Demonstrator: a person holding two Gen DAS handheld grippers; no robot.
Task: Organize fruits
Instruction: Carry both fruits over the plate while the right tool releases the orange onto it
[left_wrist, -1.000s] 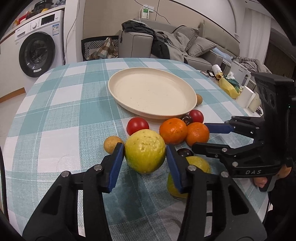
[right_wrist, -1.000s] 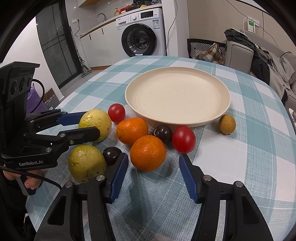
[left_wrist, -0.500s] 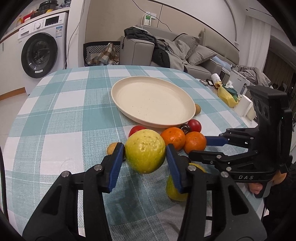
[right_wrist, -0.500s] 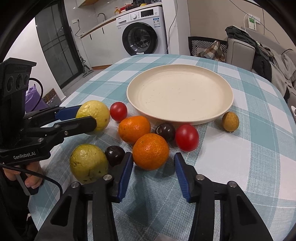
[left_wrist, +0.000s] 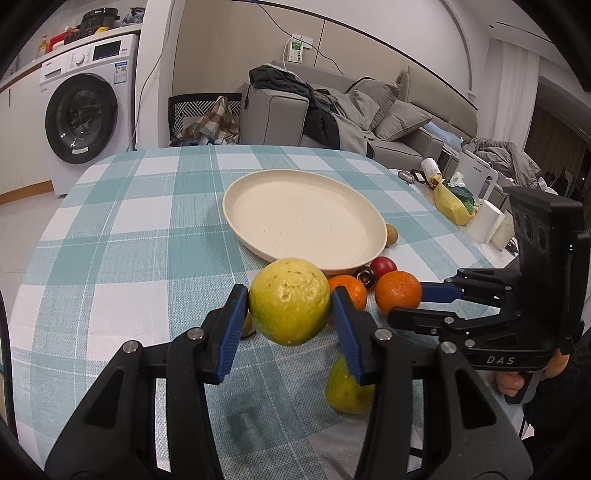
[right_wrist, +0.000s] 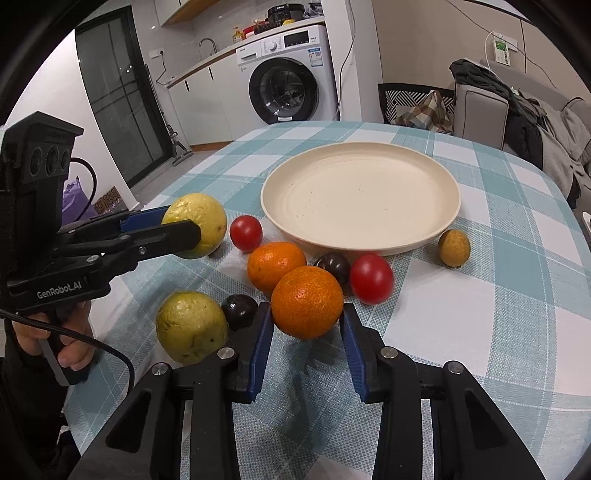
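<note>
Yellow-green round guava (left_wrist: 290, 301), frame centre, we clamp in our left gripper (left_wrist: 290, 306), lifted toward the cream round plate (left_wrist: 369, 218); our right gripper (right_wrist: 306, 325) pinches the near orange (right_wrist: 307, 302), lower centre.

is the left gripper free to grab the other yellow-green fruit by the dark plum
Probably not yet: the left gripper is shut on a yellow-green fruit. The other yellow-green fruit lies unblocked on the tablecloth.

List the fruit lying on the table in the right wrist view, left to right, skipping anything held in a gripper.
green guava → dark plum → small tomato → orange → second plum → big tomato → brown fruit
</note>
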